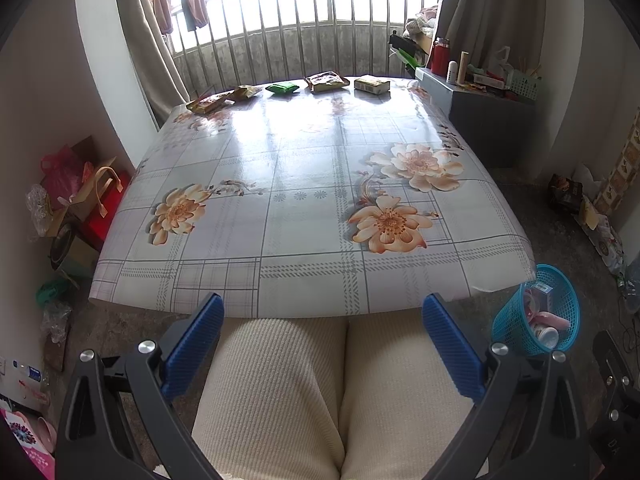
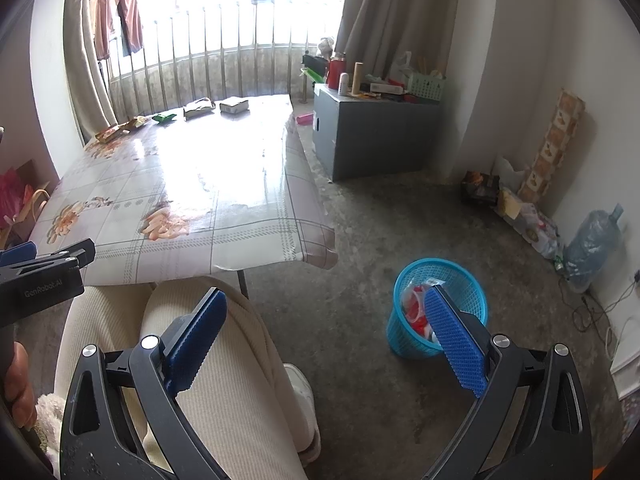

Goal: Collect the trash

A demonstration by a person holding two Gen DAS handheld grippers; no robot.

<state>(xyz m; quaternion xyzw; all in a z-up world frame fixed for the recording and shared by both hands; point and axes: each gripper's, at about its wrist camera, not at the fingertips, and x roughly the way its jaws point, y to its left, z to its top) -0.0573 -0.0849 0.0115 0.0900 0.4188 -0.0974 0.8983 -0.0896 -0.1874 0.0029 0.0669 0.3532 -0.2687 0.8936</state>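
Five bits of trash sit in a row along the far edge of the surface (image 1: 304, 184), in the upper middle of the left wrist view: a flat brown wrapper (image 1: 208, 103) at the left end, a crumpled yellow-brown packet (image 1: 245, 92) touching it, a green packet (image 1: 283, 88), a larger brown snack bag (image 1: 326, 81) and a pale yellow box (image 1: 372, 84) at the right end. The shiny flowered cloth between them and the near edge lies bare. Behind the row stands a metal railing (image 1: 304, 28) with curtains at either side. At the lower right of that view a blue mesh basket (image 1: 538, 312) stands on the floor beside the surface's near corner, already holding some wrappers and containers. A grey cabinet (image 1: 488, 120) crowded with bottles stands at the upper right. The left tongs (image 1: 322, 344) hang released, blue pads wide apart, low over the person's cream-trousered lap (image 1: 332, 396) at the near edge, gripping nothing. The right tongs (image 2: 324, 344) are likewise released and empty, held out over knee and floor, one pad overlapping the basket in the picture.
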